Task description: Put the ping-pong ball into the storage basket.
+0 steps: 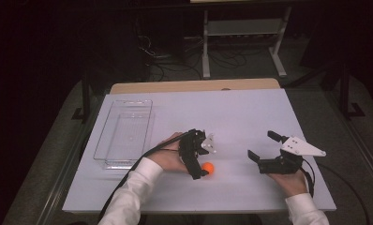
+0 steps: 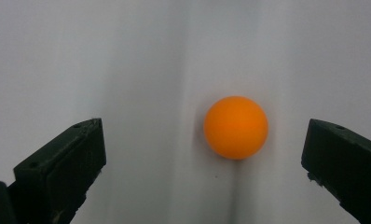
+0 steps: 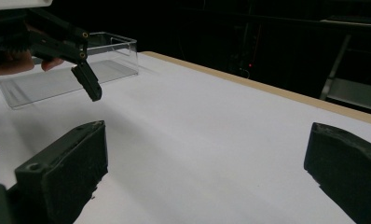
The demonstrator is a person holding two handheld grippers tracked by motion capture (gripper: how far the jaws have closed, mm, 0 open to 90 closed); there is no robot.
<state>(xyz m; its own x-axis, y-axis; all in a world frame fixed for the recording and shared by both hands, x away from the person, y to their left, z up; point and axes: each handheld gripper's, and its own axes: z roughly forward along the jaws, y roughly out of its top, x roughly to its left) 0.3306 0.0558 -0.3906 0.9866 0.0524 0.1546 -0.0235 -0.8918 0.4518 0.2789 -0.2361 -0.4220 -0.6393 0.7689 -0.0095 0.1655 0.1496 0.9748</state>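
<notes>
A small orange ball [image 1: 208,168] [image 2: 236,127] lies on the white table [image 1: 241,112], near its front middle. My left gripper [image 1: 202,161] [image 2: 204,135] points down over it, open, and the ball rests on the table between the two jaws, closer to the right one and touching neither. The right gripper [image 1: 263,146] [image 3: 207,140] hovers to the right of the ball, open and holding nothing. In the right gripper view the left gripper [image 3: 58,44] and the hand holding it appear at the upper left.
A clear plastic tray [image 1: 126,133] [image 3: 109,51] with nothing in it stands on the table's left side. A wooden edge [image 1: 194,86] runs along the back. Beyond the table are a white shelf frame [image 1: 243,28] and cables on the dark floor.
</notes>
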